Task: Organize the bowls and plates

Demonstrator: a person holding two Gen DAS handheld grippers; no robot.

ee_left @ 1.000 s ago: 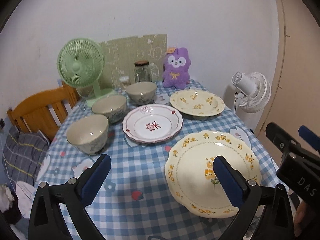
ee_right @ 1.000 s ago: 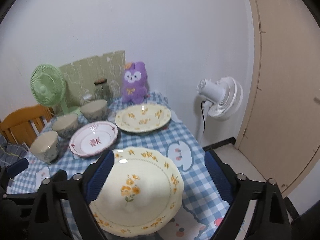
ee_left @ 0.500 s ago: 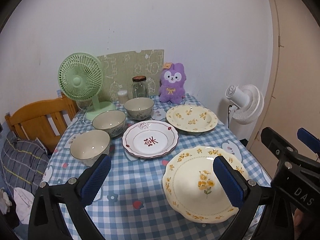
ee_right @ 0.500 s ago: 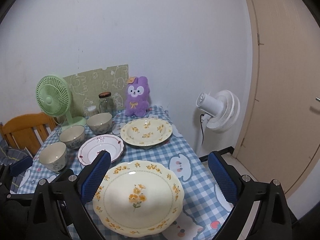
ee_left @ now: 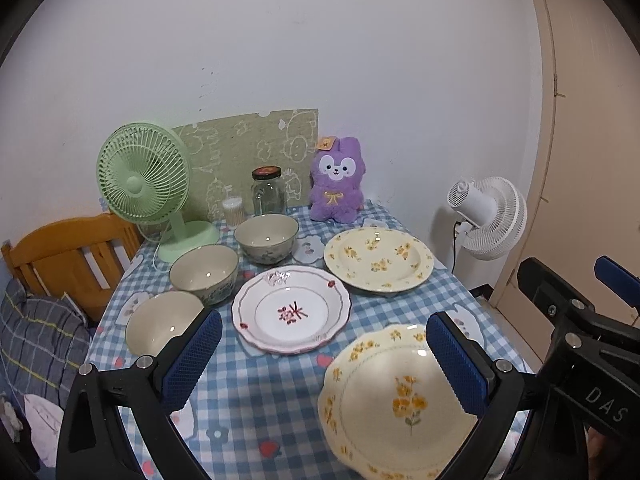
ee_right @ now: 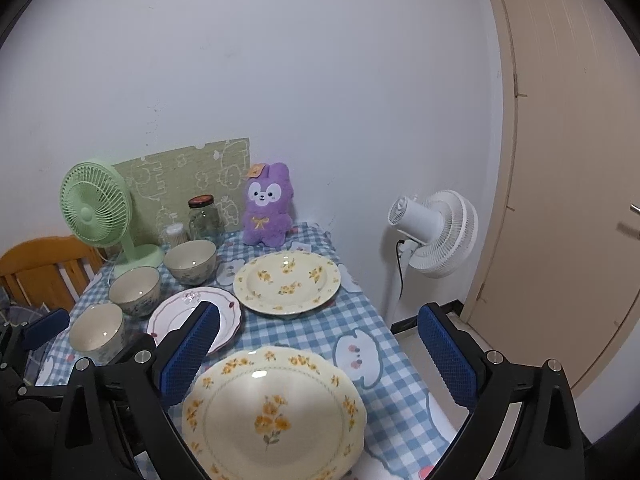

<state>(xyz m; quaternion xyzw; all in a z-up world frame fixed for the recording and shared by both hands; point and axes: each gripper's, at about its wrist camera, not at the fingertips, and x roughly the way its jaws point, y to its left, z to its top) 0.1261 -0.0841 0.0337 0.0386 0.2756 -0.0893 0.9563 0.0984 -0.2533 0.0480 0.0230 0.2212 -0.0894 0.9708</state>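
Observation:
On the blue checked table [ee_left: 256, 400] a yellow-flowered plate [ee_left: 400, 404] [ee_right: 274, 412] lies nearest me. Behind it are a pink-rimmed white plate [ee_left: 292, 310] and a second yellow-flowered plate [ee_left: 378, 260]. Three bowls run along the left: near [ee_left: 166, 322], middle [ee_left: 204, 272], far [ee_left: 266, 238]. My left gripper [ee_left: 323, 320] hovers open above the table's near edge, holding nothing. My right gripper [ee_right: 318, 312] is open too, wide above the nearest plate and clear of it.
A green desk fan [ee_left: 142, 184], a glass jar [ee_left: 269, 196], a small toothpick pot [ee_left: 233, 210] and a purple plush [ee_left: 338, 180] line the back by the wall. A wooden chair [ee_left: 68, 252] stands left, a white floor fan [ee_left: 488, 216] and a door [ee_right: 580, 160] right.
Both grippers have risen and drawn back from the table, so the dishes look smaller and lower. The right gripper's fingers stand slightly wider apart. No dish has moved.

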